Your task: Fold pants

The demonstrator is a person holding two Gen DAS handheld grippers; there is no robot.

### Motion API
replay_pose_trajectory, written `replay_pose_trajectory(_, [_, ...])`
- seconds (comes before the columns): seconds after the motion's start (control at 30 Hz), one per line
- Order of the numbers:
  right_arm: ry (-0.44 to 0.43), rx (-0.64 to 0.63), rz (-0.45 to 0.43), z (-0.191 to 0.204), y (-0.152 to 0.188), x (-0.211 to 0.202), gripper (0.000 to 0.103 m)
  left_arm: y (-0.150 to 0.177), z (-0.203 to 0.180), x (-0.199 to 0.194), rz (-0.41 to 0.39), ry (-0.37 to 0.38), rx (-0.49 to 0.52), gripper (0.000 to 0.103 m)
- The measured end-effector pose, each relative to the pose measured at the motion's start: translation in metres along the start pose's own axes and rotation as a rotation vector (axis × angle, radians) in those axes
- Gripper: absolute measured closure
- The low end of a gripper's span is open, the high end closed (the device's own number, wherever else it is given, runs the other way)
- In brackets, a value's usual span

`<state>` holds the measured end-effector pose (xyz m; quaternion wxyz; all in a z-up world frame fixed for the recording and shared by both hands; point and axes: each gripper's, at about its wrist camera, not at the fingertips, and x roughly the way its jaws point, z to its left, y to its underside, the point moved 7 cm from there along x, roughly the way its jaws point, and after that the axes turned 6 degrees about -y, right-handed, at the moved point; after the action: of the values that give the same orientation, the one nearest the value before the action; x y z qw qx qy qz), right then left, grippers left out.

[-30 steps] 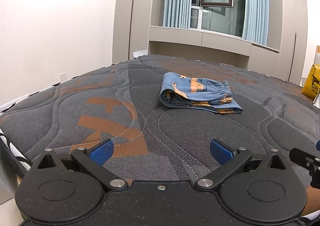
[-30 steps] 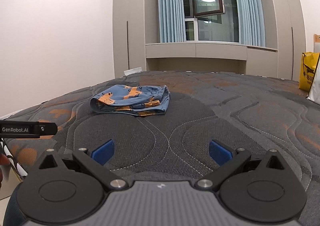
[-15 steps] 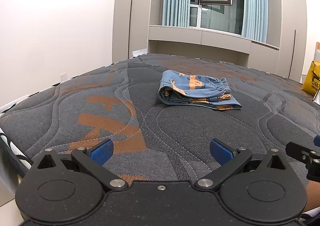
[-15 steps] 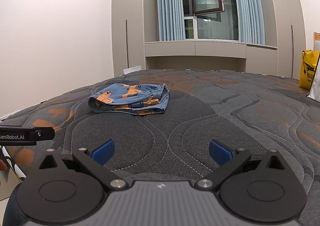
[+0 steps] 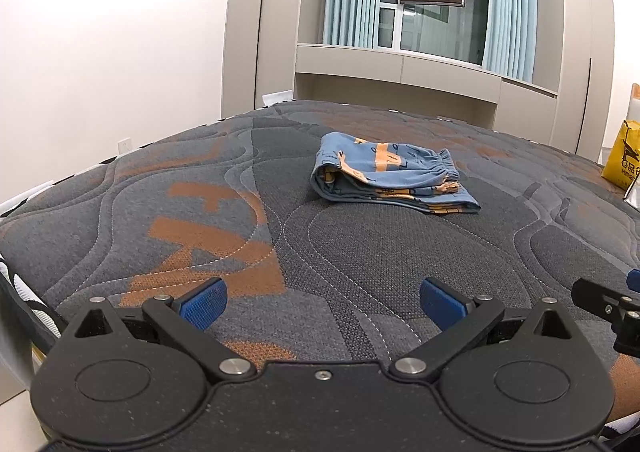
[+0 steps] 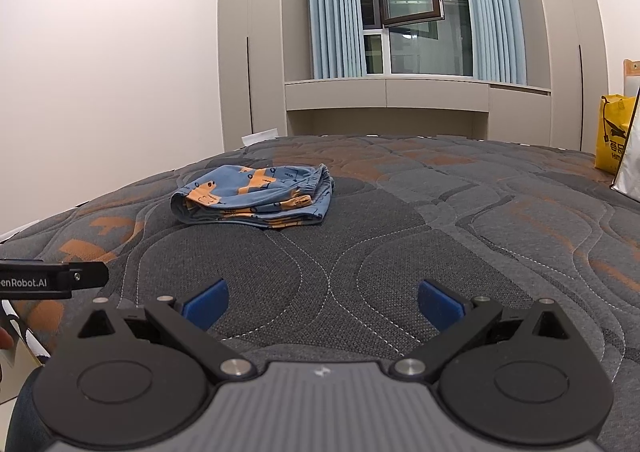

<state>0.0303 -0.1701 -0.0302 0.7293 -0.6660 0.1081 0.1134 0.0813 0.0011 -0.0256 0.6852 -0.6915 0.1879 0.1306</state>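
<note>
Blue pants with orange print point(image 5: 390, 180) lie folded into a compact stack on the grey and orange quilted mattress point(image 5: 240, 220); they also show in the right wrist view point(image 6: 256, 198). My left gripper point(image 5: 322, 302) is open and empty, low over the near edge of the mattress, well short of the pants. My right gripper point(image 6: 322, 302) is open and empty, also near the front edge. Part of the right gripper shows at the right edge of the left wrist view point(image 5: 612, 308); part of the left gripper shows at the left of the right wrist view point(image 6: 52, 278).
A yellow bag point(image 6: 614, 132) stands beyond the mattress at the far right, next to a silvery bag point(image 6: 630, 164). White wall on the left, wardrobes and a curtained window point(image 6: 408, 12) at the back. The mattress edge drops off at the left point(image 5: 24, 292).
Both grippers tilted up slightly and drew back a little; the pants sit lower in view and lie unmoved. Both grippers stay open.
</note>
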Motion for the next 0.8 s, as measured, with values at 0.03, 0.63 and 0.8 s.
replay_pose_trajectory(0.03, [-0.001,0.0,0.0,0.0002,0.0001,0.0002,0.0,0.0,-0.0001,0.0001,0.001,0.001,0.001,0.001])
replay_pose_trajectory(0.63, [-0.007,0.002,-0.003,0.0003,-0.0015,-0.0016,0.0,-0.0001,-0.0022,0.0025,0.027,0.011,-0.008,0.001])
replay_pose_trajectory(0.8, [-0.007,0.002,-0.006,0.0009,-0.003,-0.003,0.0,-0.0022,-0.0042,0.0019,0.02,0.018,0.008,0.001])
